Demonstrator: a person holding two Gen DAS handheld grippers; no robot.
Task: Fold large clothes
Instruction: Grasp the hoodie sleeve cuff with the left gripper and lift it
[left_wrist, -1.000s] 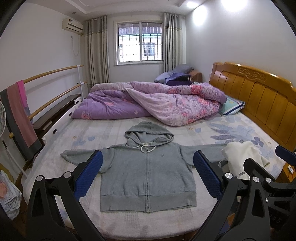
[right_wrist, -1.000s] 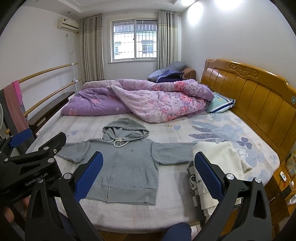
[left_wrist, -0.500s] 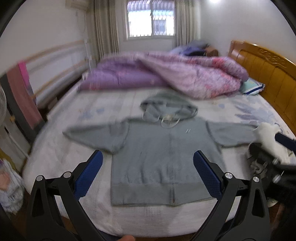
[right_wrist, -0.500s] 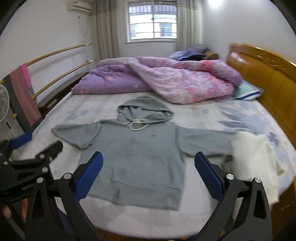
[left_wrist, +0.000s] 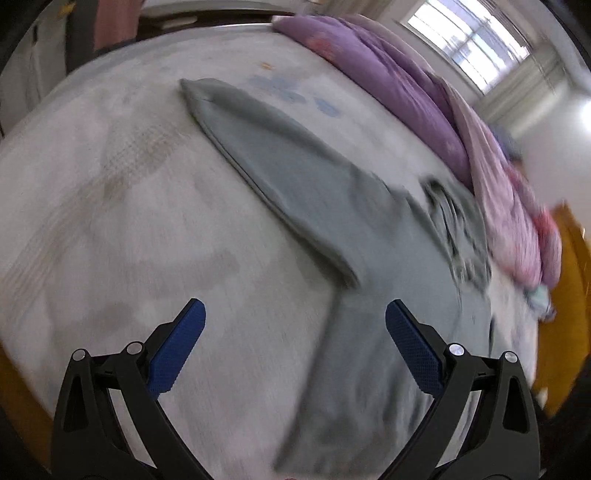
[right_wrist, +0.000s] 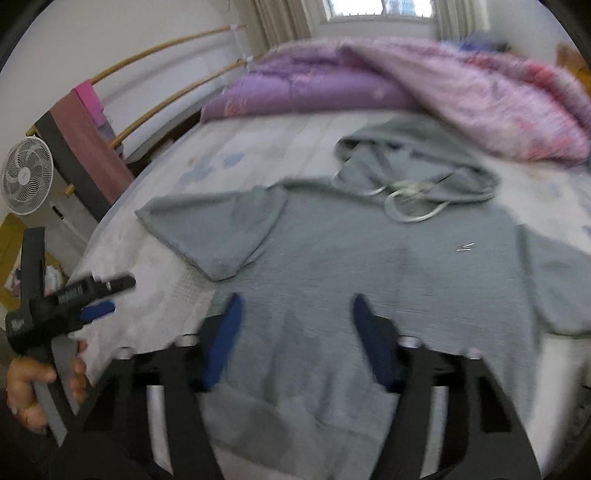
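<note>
Grey hoodie (right_wrist: 369, 266) flat on bed (right_wrist: 155, 280)

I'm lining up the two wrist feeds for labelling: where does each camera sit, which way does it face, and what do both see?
Left wrist view: rides the left gripper, tilted down over the bed sheet, at the grey hoodie and its sleeve; both blue pads show, wide apart.
Right wrist view: rides the right gripper, aimed down at the hoodie's body; its jaws are closing, nothing gripped yet; the person's hand holding the left gripper shows at left.
Shared: hoodie, sheet, purple quilt, window.
</note>
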